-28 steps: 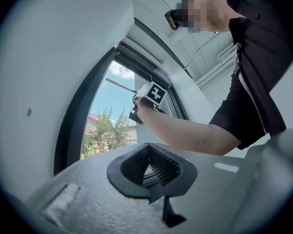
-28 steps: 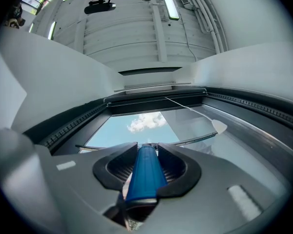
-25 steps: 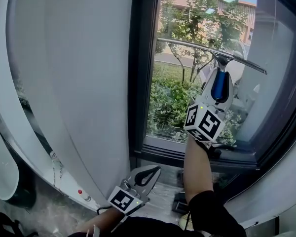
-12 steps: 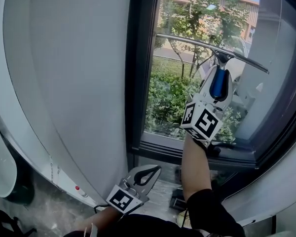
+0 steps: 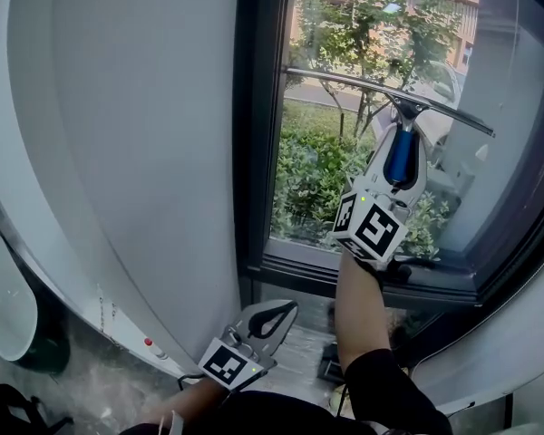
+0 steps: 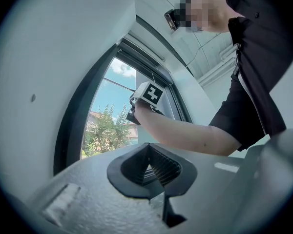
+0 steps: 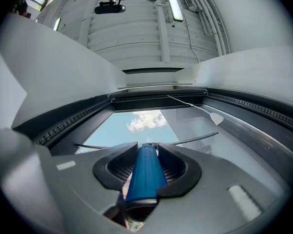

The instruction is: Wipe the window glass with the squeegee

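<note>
Wall panel point(image 5: 127, 152), white and bare, fills the left of the head view. Low beside it hang the left tongs point(image 5: 270, 317), well apart from the window. The left gripper view shows these tongs point(image 6: 154, 167) pressed together at the tips with nothing between the ribbed pads. They take no part in the work at this moment.

Next comes the dark window frame point(image 5: 254, 152), upright, with the window glass point(image 5: 317, 179) to its right. Shrubs, trees and a building show through the pane.

The squeegee point(image 5: 363, 87) lies across the upper part of the glass. Its long blade runs almost the full width of the pane and is tilted, the right end lower than the left. The blade appears laid against the glass, though actual contact cannot be confirmed. Its blue handle points down into the right tongs point(image 5: 399, 157), raised on an extended arm. The right gripper view shows these tongs point(image 7: 144, 174) pinching the squeegee point(image 7: 145, 172) by that handle, firmly seated between the pads.

A thin white cord point(image 7: 195, 106) crosses the upper right of the opening.

Assessment: the wiping pass is in hand, with the blade high on the pane and most of the glass below it yet to be covered. The next move calls for a steady downward pull toward the lower frame. Pressure should be even along the blade and the tilt corrected so neither end lifts.
</note>
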### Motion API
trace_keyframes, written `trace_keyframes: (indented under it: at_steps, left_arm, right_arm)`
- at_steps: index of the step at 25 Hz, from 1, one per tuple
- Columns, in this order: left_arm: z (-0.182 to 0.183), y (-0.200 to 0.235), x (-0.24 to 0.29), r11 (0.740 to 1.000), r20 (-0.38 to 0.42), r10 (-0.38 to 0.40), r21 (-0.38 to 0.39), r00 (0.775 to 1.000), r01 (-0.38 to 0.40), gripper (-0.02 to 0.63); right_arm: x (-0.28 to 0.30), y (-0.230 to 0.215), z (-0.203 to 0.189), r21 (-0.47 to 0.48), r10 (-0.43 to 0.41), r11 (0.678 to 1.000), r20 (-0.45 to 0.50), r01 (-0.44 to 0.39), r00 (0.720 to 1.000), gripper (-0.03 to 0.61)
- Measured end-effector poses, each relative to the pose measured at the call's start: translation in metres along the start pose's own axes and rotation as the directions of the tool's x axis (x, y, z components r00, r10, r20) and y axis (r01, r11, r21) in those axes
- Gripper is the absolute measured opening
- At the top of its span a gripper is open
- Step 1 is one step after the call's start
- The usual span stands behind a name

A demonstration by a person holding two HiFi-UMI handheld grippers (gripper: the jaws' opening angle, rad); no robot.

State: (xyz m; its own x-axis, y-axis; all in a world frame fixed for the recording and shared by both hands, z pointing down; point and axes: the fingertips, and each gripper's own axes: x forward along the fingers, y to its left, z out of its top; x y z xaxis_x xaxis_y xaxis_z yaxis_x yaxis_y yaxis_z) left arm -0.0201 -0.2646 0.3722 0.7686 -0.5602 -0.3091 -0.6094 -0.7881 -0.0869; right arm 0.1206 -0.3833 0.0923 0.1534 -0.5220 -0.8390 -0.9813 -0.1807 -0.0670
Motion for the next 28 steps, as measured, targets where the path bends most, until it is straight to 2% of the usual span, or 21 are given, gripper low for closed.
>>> trace_keyframes:
  at_steps: [28]
  left_arm:
    - [-0.001,-0.015,-0.006,0.999,-0.015,-0.038,-0.035,0.999,0.037,0.0]
  right_arm:
    - [-0.037,-0.006,-0.017,-0.018,-0.006,1.0,-0.083,0.005,0.996,0.129]
